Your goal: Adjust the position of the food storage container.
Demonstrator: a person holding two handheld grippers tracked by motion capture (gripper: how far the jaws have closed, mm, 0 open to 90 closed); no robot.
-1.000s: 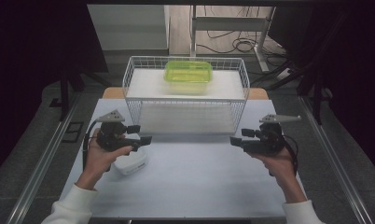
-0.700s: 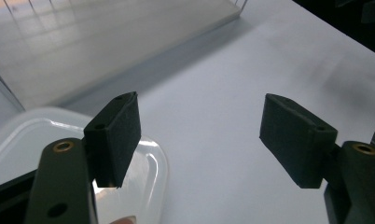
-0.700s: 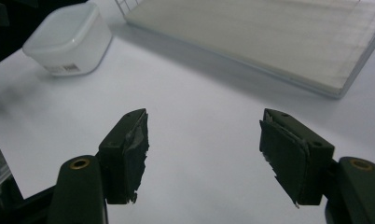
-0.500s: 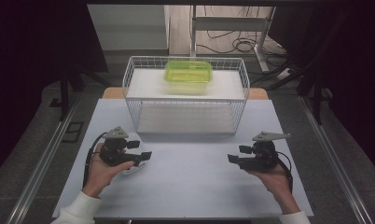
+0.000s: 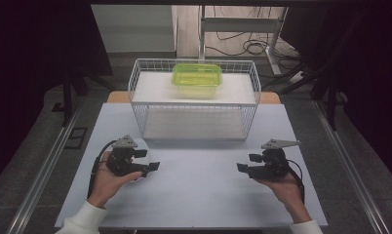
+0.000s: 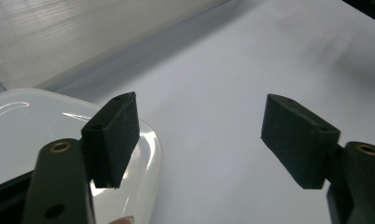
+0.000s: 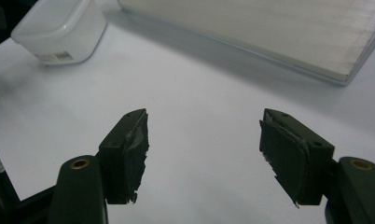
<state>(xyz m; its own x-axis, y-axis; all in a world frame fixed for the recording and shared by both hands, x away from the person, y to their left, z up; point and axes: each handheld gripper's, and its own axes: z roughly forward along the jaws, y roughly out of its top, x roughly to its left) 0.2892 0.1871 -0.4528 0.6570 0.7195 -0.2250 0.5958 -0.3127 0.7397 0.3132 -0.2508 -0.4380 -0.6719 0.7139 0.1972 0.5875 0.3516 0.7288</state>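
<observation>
While both sets of fingers gape empty, left gripper [image 5: 152,166] hovers over white tub [image 7: 59,30]; descending off-centre risks tipping it across the bench [image 5: 199,195]

White table [image 5: 199,195] w/ wire basket [image 5: 194,105], clear container [image 7: 59,32].

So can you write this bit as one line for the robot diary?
left gripper: open, beside white container | right gripper: open, holding nothing | green container: on wire basket
</observation>
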